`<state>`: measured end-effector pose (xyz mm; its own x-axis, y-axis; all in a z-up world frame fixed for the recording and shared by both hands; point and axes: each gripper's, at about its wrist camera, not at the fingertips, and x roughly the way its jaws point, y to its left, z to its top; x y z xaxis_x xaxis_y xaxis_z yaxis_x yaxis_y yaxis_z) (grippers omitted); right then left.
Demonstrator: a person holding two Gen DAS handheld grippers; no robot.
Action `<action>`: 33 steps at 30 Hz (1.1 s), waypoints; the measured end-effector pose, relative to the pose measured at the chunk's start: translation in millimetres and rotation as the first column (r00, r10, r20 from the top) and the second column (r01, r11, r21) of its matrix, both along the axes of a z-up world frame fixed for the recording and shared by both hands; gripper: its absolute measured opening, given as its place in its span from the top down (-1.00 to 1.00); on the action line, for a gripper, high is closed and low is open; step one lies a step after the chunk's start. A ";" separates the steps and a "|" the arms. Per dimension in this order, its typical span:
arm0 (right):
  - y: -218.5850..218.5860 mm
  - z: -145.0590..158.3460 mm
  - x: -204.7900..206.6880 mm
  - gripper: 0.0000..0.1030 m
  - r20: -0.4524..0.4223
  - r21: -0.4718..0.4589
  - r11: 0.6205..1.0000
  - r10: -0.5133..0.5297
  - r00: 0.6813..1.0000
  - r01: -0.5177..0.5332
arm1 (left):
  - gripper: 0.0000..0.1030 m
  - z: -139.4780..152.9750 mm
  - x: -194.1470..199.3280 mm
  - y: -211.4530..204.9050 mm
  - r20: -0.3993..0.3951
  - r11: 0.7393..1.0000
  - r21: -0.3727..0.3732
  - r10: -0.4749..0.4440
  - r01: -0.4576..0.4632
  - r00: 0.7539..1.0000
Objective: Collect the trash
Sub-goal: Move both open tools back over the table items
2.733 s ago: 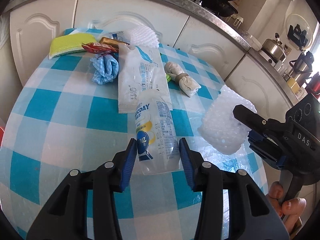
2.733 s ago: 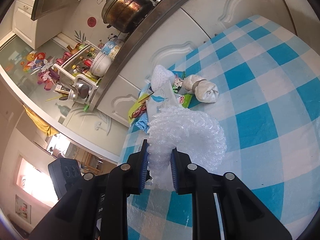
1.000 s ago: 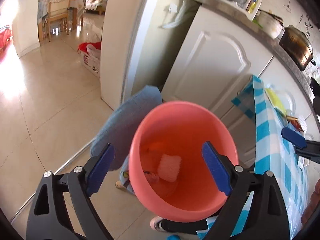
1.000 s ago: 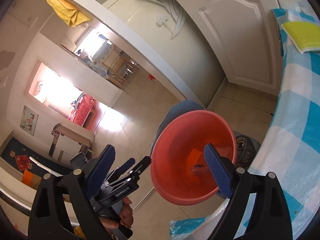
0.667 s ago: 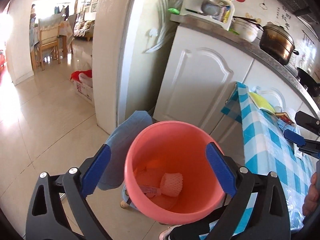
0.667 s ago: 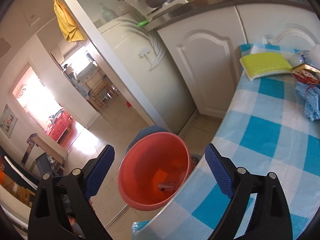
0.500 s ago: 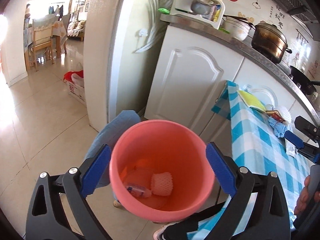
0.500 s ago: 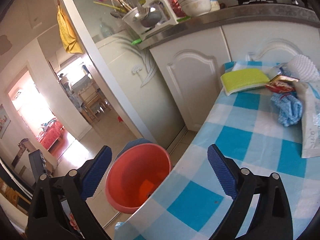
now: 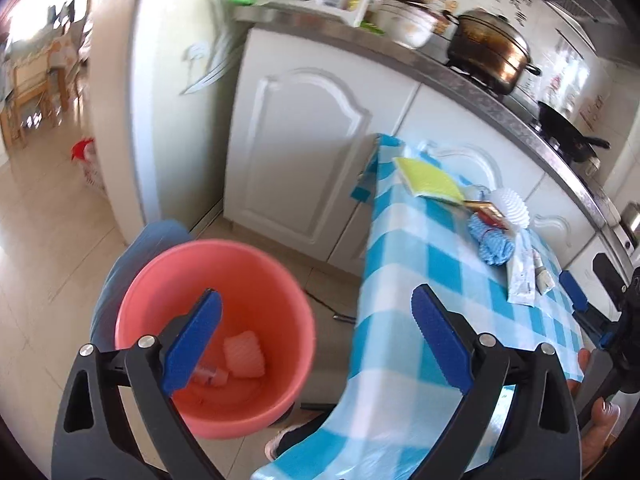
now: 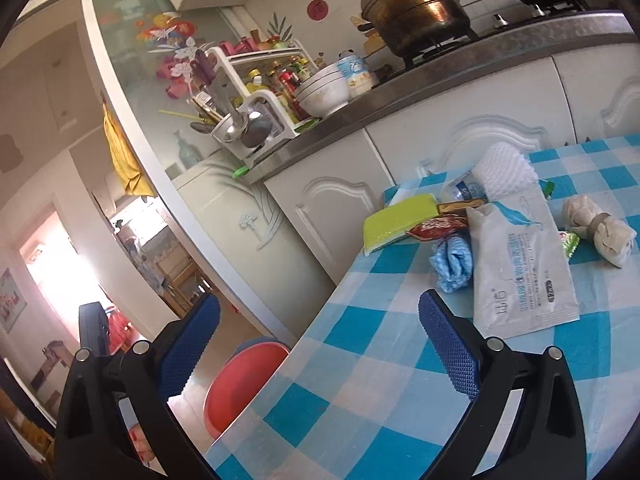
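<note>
A pink bin (image 9: 288, 300) stands on the floor beside the checked table (image 9: 404, 272), with white foam netting (image 9: 244, 354) and a bottle inside. My left gripper (image 9: 316, 344) hangs open above the bin's right rim, empty. My right gripper (image 10: 320, 348) is open and empty over the table's near left edge (image 10: 360, 364); the bin's rim (image 10: 240, 376) shows below it. On the table lie a white pouch (image 10: 516, 268), a blue cloth (image 10: 454, 264), a red wrapper (image 10: 436, 226), a yellow-green sponge (image 10: 396, 220), white foam netting (image 10: 504, 172) and a tied beige bundle (image 10: 600, 232).
White cabinets (image 9: 304, 152) and a steel counter (image 10: 440, 92) with a pot (image 10: 420, 8) and a dish rack (image 10: 256, 112) run behind the table. A person's jeans leg (image 9: 132, 264) is beside the bin. A doorway (image 9: 44, 80) opens at left.
Both grippers let go of the bottle and the bubble wrap at the bin. Since then the left gripper has lifted and swung right; the right has swung back over the table.
</note>
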<state>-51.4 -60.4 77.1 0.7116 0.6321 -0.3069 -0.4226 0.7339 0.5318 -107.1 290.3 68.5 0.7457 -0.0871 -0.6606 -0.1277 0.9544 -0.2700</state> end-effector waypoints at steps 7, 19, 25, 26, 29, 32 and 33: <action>-72.5 -13.0 8.8 -0.91 -0.039 0.079 0.992 -0.097 0.995 0.100 | -0.86 27.2 44.1 -74.1 0.028 0.985 0.044 -0.168 0.167 0.985; -172.3 -49.1 28.7 -0.91 -0.196 0.189 0.949 -0.216 0.957 0.253 | -0.86 9.6 88.4 -198.7 -0.008 0.940 -0.008 -0.341 0.340 0.940; -203.9 -56.6 54.9 -0.91 -0.301 0.137 0.938 -0.268 0.915 0.320 | -0.86 -8.7 103.4 -248.3 -0.048 0.931 -0.021 -0.364 0.364 0.930; -207.4 -56.9 60.3 -0.91 -0.307 0.131 0.938 -0.270 0.913 0.322 | -0.86 -11.4 105.0 -253.5 -0.052 0.933 -0.023 -0.360 0.359 0.932; -210.7 -55.3 76.7 -0.91 -0.331 0.104 0.946 -0.258 0.908 0.307 | -0.86 -20.8 110.9 -268.2 -0.073 0.940 -0.024 -0.342 0.341 0.937; -204.2 -51.7 86.0 -0.91 -0.324 0.066 0.958 -0.244 0.914 0.279 | -0.86 -28.0 116.1 -282.2 -0.090 0.943 -0.022 -0.332 0.332 0.939; -202.1 -51.7 88.8 -0.89 -0.324 0.058 0.960 -0.240 0.915 0.272 | -0.86 -29.6 117.4 -286.8 -0.094 0.943 -0.013 -0.333 0.333 0.938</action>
